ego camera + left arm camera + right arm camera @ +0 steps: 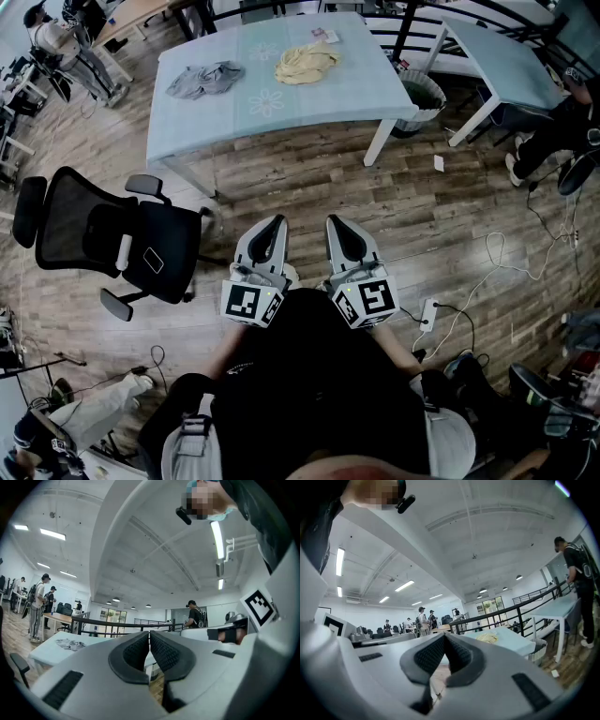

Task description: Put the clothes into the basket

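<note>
A grey garment (204, 80) and a yellow garment (305, 64) lie crumpled on the pale blue table (253, 112) across the floor from me. A white basket (419, 98) stands on the floor by that table's right leg. My left gripper (277, 223) and right gripper (336, 223) are held side by side close to my body, well short of the table. Both are shut with nothing between the pads. The left gripper view shows its jaws (149, 634) closed, with the grey garment (70, 643) far off. The right gripper view shows the shut jaws (444, 637), the yellow garment (490, 638) and the basket (539, 645).
A black office chair (112, 239) stands at my left. A second pale table (506, 61) is at the back right, with a person (562, 122) beside it. Cables and a power strip (428, 314) lie on the wooden floor at the right. A black railing (117, 624) runs behind the table.
</note>
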### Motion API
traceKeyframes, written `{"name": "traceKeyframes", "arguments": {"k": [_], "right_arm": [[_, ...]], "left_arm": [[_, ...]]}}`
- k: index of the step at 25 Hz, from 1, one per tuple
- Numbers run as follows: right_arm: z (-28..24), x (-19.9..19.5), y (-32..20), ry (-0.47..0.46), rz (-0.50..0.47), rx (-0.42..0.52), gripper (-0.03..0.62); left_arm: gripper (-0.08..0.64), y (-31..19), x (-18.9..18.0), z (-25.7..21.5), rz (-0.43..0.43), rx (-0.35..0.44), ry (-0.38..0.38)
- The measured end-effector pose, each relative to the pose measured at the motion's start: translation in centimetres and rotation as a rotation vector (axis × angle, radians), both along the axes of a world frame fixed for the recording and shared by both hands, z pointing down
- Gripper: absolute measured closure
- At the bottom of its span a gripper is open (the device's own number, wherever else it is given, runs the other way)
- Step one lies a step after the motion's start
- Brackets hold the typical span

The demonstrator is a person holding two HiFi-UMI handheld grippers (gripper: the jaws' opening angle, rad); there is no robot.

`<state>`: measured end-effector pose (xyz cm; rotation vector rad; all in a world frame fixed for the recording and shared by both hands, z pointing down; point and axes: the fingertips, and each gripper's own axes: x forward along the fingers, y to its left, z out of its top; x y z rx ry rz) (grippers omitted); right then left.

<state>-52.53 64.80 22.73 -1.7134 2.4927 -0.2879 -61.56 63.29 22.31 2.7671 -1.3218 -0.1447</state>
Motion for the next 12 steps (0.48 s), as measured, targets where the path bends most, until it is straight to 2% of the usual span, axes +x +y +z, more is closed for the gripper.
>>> {"name": "traceKeyframes", "arguments": {"k": [4,9,12], "right_arm": [[0.2,0.1,-0.2,-0.005,-0.013,-0.008,0.584],[0.6,0.0,0.0,0.011,-0.023,-0.010,0.584],[0.7,0.6,0.0,0.022,-0.009,-0.008,0.584]], "left_arm": [[0.541,0.5,0.7,0.4,-0.010,0.014,-0.040],[0.541,0.4,0.4,1.6,-0.028,-0.023,-0.034],[0.541,0.2,1.2,1.8,-0.001,-0.022,-0.038]]}}
